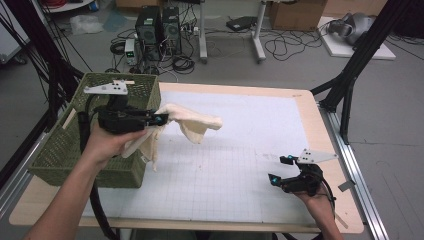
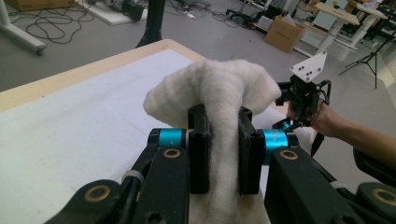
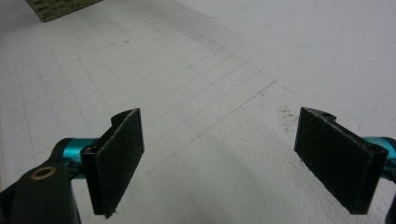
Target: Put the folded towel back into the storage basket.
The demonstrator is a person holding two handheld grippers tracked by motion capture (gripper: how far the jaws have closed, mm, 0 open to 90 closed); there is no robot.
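Note:
A cream fleecy cloth [image 1: 192, 122] hangs in the air above the left part of the white gridded mat [image 1: 235, 165]. My left gripper [image 1: 161, 119] is shut on it beside the green woven basket [image 1: 60, 150]. In the left gripper view the cloth [image 2: 219, 93] bulges out past both pads [image 2: 200, 149], pinched between them. My right gripper [image 1: 281, 169] rests low over the mat's right front corner, open, with nothing between its pads [image 3: 119, 158]. Bare mat [image 3: 210, 116] lies between the two pads.
The basket stands on the table's left edge, its corner [image 3: 56, 7] visible far off in the right gripper view. Computers, cables and desk legs [image 1: 205, 35] lie on the floor behind the table. A black frame post [image 1: 350, 75] rises at the right rear corner.

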